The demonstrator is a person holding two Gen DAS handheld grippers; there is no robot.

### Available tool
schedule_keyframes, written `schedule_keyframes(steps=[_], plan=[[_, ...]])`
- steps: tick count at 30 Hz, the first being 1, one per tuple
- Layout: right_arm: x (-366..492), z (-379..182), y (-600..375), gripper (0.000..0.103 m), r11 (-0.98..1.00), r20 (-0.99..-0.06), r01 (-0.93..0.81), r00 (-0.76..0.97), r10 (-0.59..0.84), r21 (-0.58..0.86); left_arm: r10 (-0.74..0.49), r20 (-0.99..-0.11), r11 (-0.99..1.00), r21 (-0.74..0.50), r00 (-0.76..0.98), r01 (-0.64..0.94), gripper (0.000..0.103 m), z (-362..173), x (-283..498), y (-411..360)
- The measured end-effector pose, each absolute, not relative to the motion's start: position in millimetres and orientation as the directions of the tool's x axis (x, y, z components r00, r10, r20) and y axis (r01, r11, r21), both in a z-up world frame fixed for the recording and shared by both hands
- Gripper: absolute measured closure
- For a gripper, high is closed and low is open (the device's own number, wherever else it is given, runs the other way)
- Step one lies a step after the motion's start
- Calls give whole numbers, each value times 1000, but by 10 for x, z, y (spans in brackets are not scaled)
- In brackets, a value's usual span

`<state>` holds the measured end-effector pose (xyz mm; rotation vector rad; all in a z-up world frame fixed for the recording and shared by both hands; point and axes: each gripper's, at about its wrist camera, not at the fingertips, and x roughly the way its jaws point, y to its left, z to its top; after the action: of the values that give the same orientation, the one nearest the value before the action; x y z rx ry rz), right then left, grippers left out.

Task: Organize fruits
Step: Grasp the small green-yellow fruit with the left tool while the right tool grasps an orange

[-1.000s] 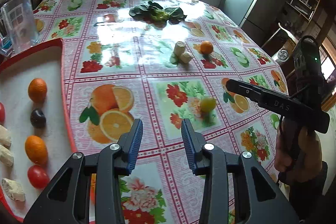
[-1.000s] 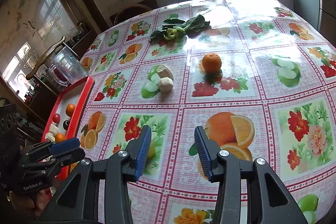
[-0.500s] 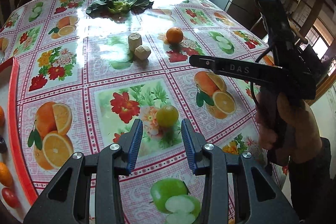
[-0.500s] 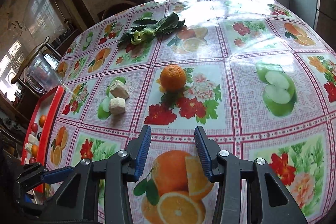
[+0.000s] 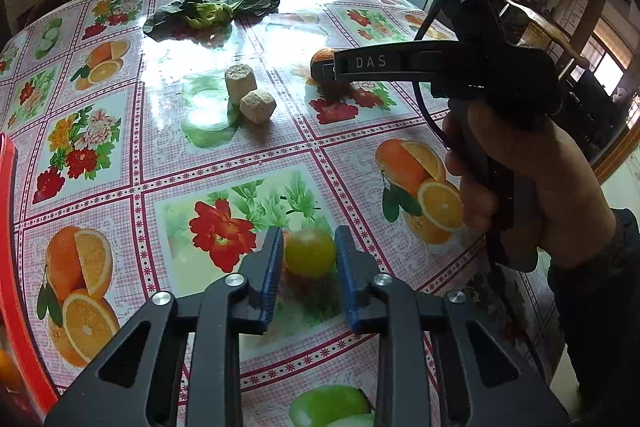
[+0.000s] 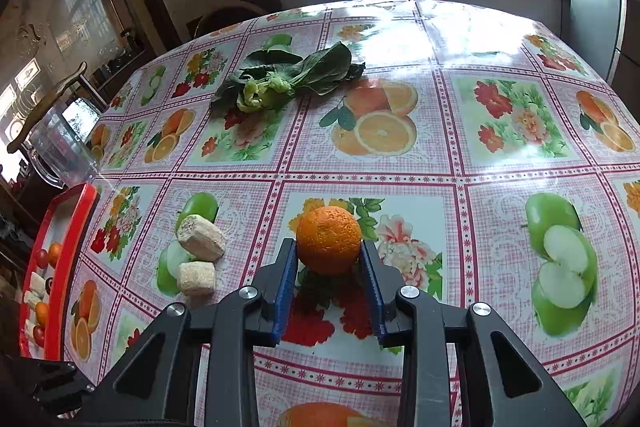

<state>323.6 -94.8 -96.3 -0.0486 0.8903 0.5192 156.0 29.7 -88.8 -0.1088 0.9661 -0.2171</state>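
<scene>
A round yellow-green fruit (image 5: 310,251) sits low in the left wrist view. A dimpled orange (image 6: 329,239) rests at centre of the right wrist view.

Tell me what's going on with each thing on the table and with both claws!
Left claw: just closed on the yellow-green fruit.
Yellow-green fruit: pinched, on the tablecloth.
Right claw: just closed on the orange.
Orange: pinched, on the tablecloth.
Two beige chunks: loose, touching each other.
Leafy greens: lying flat, untouched.
Red tray: at the table's edge, holding sorted fruit.
</scene>
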Motion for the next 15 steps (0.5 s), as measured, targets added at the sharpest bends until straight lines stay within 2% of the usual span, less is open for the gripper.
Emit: schedule_keyframes(steps=[15], plan=[[2149,-891,-986,72,812,-726,-519,445,524,267,-221,-765,971,-231,605,62,82,-691,1115,629]])
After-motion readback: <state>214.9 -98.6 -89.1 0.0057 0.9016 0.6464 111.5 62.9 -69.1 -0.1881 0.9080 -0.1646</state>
